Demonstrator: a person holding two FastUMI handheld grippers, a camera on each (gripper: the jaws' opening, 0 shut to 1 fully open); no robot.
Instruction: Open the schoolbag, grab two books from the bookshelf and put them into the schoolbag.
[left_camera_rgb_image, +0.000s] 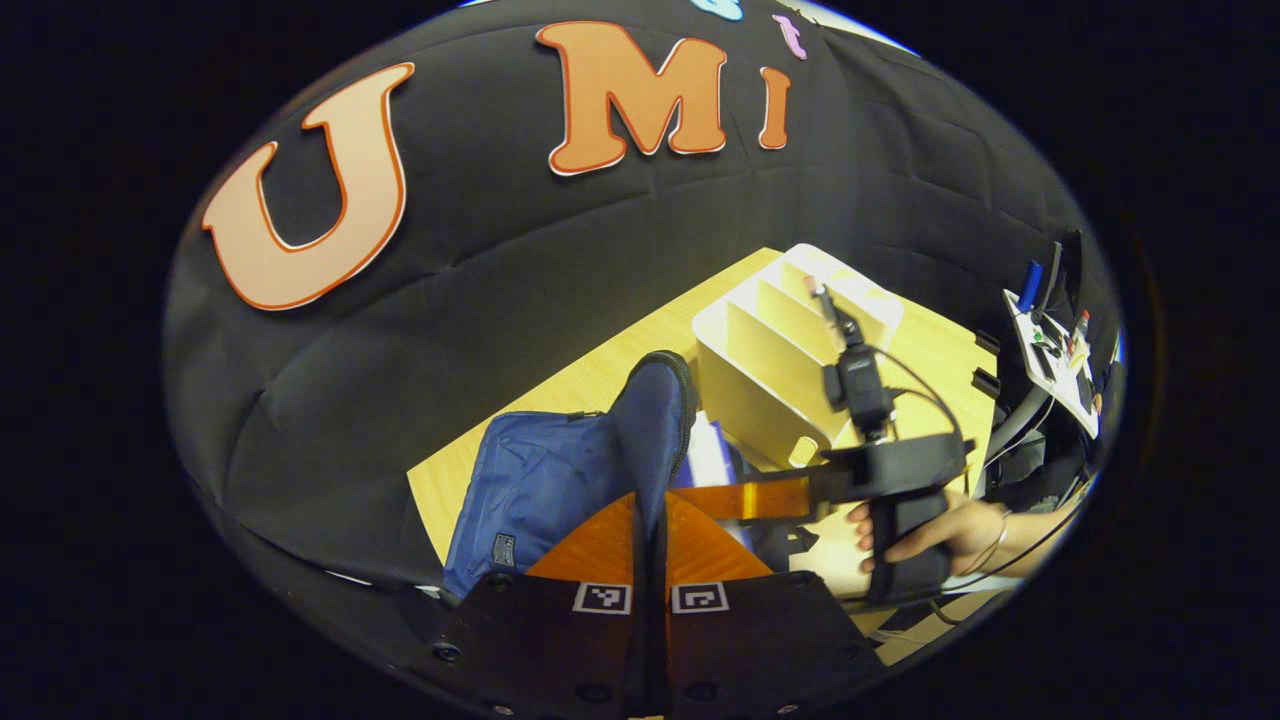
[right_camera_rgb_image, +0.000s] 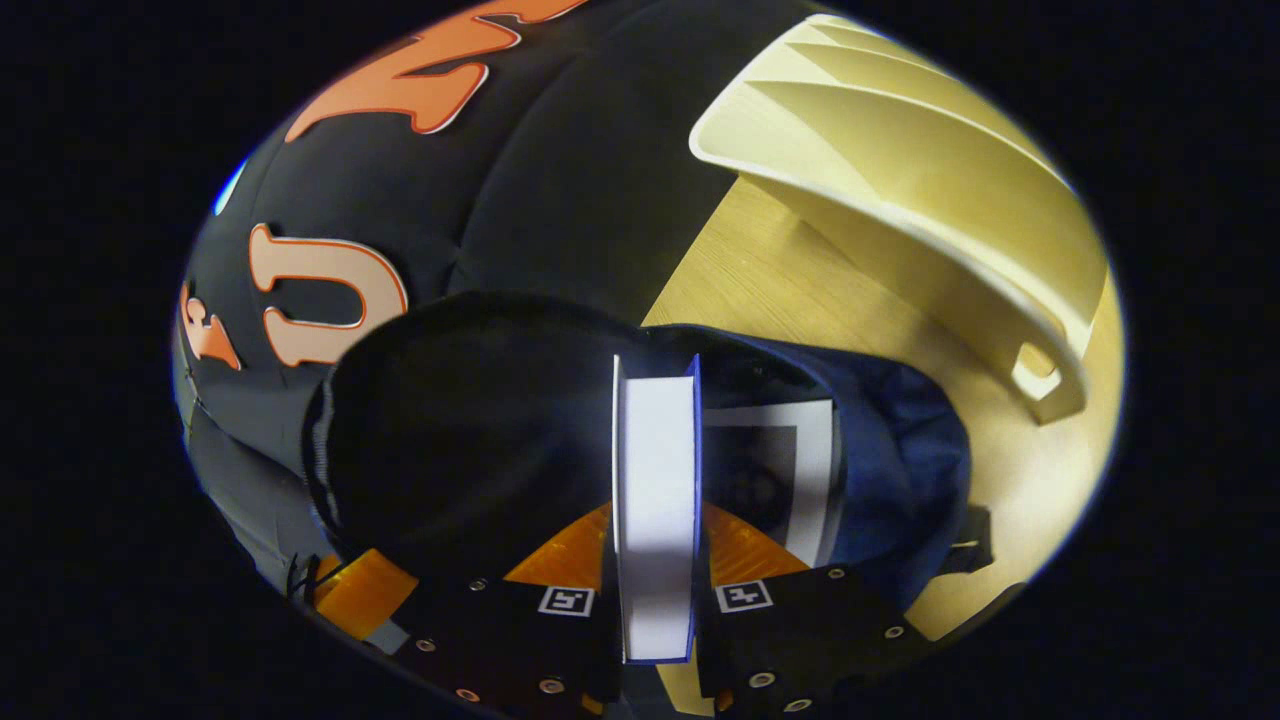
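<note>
The right gripper (right_camera_rgb_image: 655, 560) clamps 1 book (right_camera_rgb_image: 655, 500) by its edges, over the open schoolbag (right_camera_rgb_image: 900, 470). The left gripper (left_camera_rgb_image: 650, 540) pinches the soft bag flap (left_camera_rgb_image: 655, 420). The book looks stiff and fairly heavy: grip near mid-spine.

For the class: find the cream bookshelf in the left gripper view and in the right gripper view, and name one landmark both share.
Left gripper view: the bookshelf stands right of centre on the wooden table, behind the right claw.
Right gripper view: it fills the upper right.
Shared landmark: the blue schoolbag beside it.
</note>
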